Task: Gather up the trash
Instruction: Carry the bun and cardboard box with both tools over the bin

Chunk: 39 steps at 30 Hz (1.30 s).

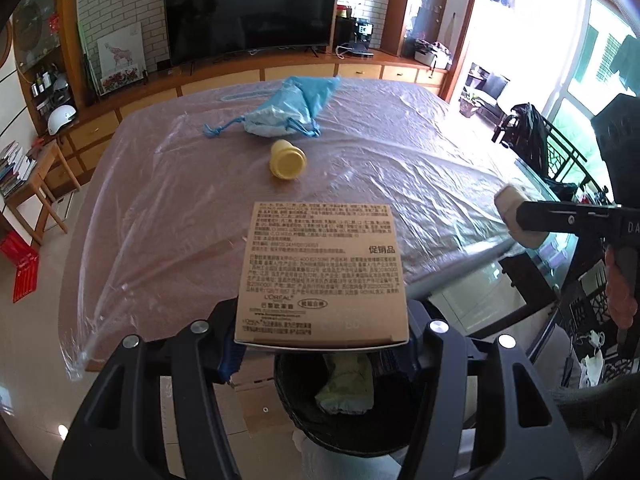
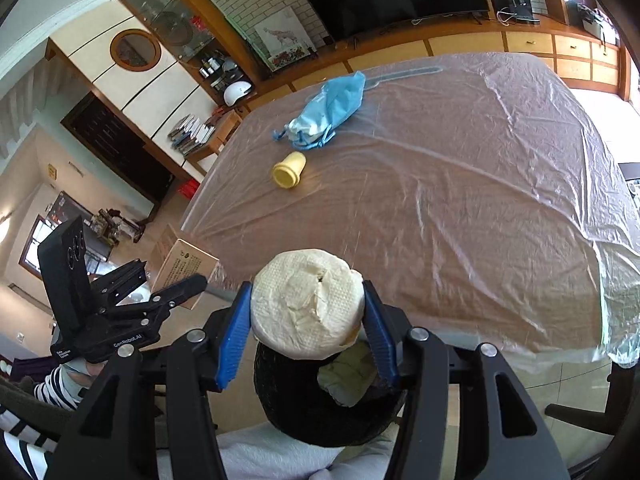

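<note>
My left gripper (image 1: 320, 340) is shut on a tan cardboard box (image 1: 322, 272) with printed text, held over a black trash bin (image 1: 304, 412) that has a pale crumpled item inside. My right gripper (image 2: 306, 332) is shut on a round cream-coloured paper wad (image 2: 308, 304), also above the black bin (image 2: 288, 408). The left gripper with the box (image 2: 180, 268) shows at the left of the right wrist view. The right gripper with the wad (image 1: 516, 216) shows at the right of the left wrist view. A yellow cup (image 1: 287, 159) lies on its side on the table. A blue drawstring bag (image 1: 288, 108) lies behind it.
The table (image 1: 168, 208) is covered by wrinkled clear plastic sheet. A TV (image 1: 250, 8) on a wooden cabinet stands behind it. A small wooden side table with books (image 1: 28, 172) is at the left. Dark chairs (image 1: 560, 160) stand at the right.
</note>
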### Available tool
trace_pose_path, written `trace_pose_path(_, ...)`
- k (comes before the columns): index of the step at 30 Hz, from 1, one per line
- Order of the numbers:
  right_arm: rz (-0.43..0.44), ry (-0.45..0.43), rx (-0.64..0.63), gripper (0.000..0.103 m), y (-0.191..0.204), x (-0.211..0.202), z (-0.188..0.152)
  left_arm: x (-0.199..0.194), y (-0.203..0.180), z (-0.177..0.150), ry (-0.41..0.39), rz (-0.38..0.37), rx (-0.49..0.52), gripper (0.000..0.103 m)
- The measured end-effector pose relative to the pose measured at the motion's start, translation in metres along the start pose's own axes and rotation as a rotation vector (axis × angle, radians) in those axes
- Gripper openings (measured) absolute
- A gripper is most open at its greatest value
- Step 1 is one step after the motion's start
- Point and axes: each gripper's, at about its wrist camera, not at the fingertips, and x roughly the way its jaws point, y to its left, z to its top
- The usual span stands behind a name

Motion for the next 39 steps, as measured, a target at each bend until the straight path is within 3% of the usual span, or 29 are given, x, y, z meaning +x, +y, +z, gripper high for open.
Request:
trace_pose_path(13,0.028,0.09,-0.048,0.052,0.013,0.002,-0.04,-0.003,-0.034,-0.041,0.085,-0.058,0.107,0.059)
trace_pose_path(21,-0.021,0.154,-0.116,0.052,0.022,0.019,-0.058,0.009,-0.04,-0.058,0.151,-0.08,0.13,0.059)
trace_pose_path(39,-0.072,0.253,-0.102,0.052,0.011,0.064,-0.076,0.042,-0.041,-0.084,0.266,-0.089,0.199,0.059)
